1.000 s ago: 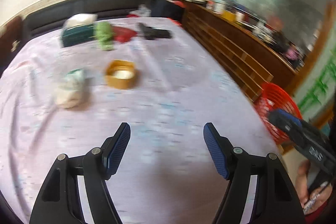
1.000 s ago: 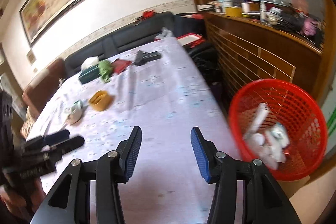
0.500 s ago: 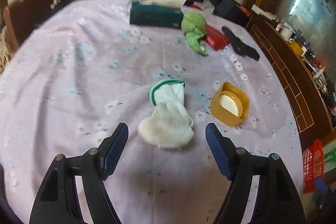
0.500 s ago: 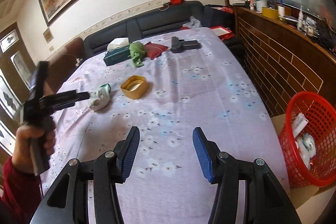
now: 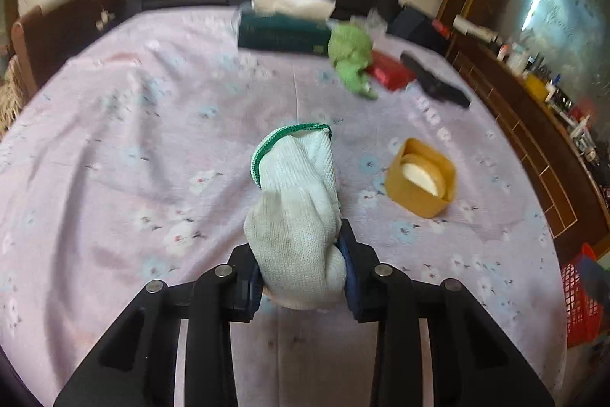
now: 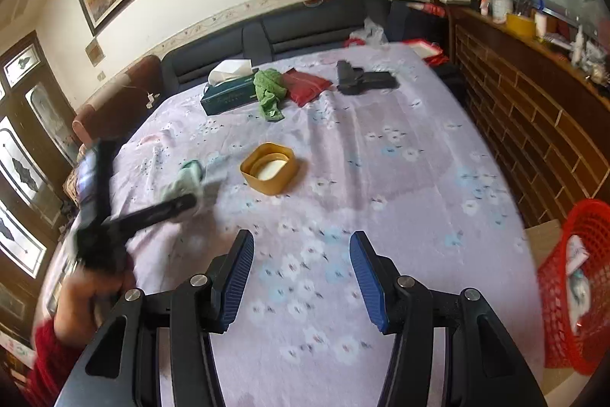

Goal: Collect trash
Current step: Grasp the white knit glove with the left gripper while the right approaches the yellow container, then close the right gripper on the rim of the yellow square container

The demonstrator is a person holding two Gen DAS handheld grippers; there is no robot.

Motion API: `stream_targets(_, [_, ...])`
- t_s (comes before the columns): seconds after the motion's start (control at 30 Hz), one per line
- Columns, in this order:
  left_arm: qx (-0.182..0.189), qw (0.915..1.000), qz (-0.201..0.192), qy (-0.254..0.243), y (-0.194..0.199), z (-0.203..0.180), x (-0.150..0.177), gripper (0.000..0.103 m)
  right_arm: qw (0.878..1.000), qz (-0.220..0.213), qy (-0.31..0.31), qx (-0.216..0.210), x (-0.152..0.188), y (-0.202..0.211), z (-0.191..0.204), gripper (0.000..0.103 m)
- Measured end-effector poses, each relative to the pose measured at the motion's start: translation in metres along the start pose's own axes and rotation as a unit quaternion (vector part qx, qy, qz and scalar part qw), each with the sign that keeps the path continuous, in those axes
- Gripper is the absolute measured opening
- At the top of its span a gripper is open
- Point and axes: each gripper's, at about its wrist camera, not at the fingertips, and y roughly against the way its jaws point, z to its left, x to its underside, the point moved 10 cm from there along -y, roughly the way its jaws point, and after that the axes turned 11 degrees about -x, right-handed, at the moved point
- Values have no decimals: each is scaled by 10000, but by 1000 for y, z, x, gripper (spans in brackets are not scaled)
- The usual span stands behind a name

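A white knit glove with a green cuff (image 5: 297,212) lies on the lilac flowered tablecloth (image 5: 114,147). My left gripper (image 5: 301,266) is shut on its finger end. It also shows blurred in the right wrist view (image 6: 183,182), held by the left gripper (image 6: 179,205). A yellow tub (image 5: 421,178) sits to the glove's right, also in the right wrist view (image 6: 268,168). My right gripper (image 6: 301,277) is open and empty above the cloth. A red basket (image 6: 575,285) with trash stands off the table's right edge.
At the far end lie a dark green tissue box (image 6: 228,94), a green rag (image 6: 268,92), a red pouch (image 6: 305,84) and a black object (image 6: 362,79). A dark sofa (image 6: 305,25) is behind. A wooden slatted counter (image 6: 533,102) runs along the right.
My left gripper has swung left across the table, moved down to the glove and shut on it. My right gripper has turned from the basket toward the table and stays open.
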Motion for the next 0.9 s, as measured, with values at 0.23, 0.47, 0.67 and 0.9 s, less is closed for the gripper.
stream_targets(0.23, [-245,9982,-550,-63,9,7,-1,32,9980,408,-479,-69,-31,-82,-7,52])
stream_targets(0.47, [-244,9974,-641,-228,10,4,3,32,9951,587,-748,253,-53,-147,-20,40])
stream_targets(0.67, [-257,9972,-676,-206,12,8,3,32,9939,753,-725,356,-55,-178,-17,24])
stream_targets(0.9, [-261,9963,-756,-314,16,4,4,32,9944,719,-521,572,-47,-172,-17,4])
